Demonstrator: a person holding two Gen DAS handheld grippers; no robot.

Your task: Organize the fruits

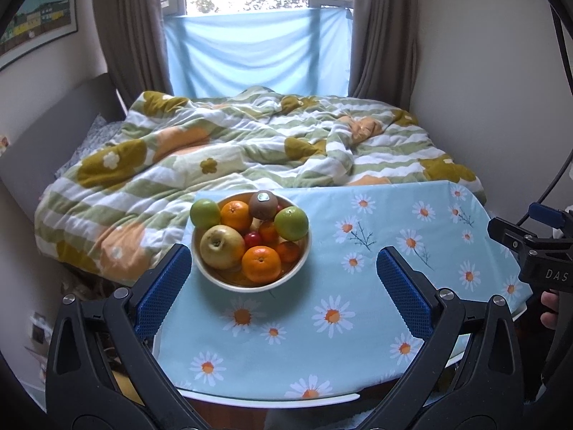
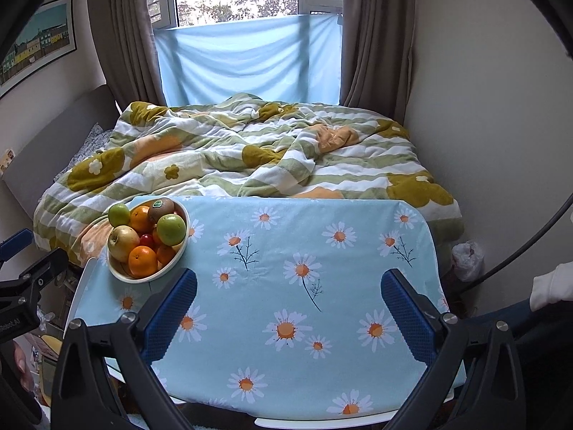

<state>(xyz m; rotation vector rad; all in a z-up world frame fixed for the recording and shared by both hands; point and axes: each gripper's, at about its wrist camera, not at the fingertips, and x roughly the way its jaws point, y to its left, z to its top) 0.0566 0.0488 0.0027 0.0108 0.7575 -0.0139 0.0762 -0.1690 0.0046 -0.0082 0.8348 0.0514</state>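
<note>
A white bowl (image 1: 229, 283) heaped with fruit stands at the far left of the table: two green apples (image 1: 291, 223), a yellow apple (image 1: 222, 246), oranges (image 1: 260, 264), a kiwi (image 1: 263, 205) and a small red fruit (image 1: 253, 239). My left gripper (image 1: 283, 261) is open and empty, its jaws just in front of the bowl. The bowl also shows in the right wrist view (image 2: 123, 274), with the yellow apple (image 2: 123, 243) and kiwi (image 2: 161, 209). My right gripper (image 2: 289, 286) is open and empty over the table's middle, right of the bowl.
The table wears a light blue daisy cloth (image 2: 304, 251). Behind it lies a bed with a rumpled green and yellow duvet (image 2: 232, 150), then a window with curtains. A white plastic bag (image 2: 467, 256) sits on the floor at right. The right gripper's body (image 1: 537, 251) shows at the left view's edge.
</note>
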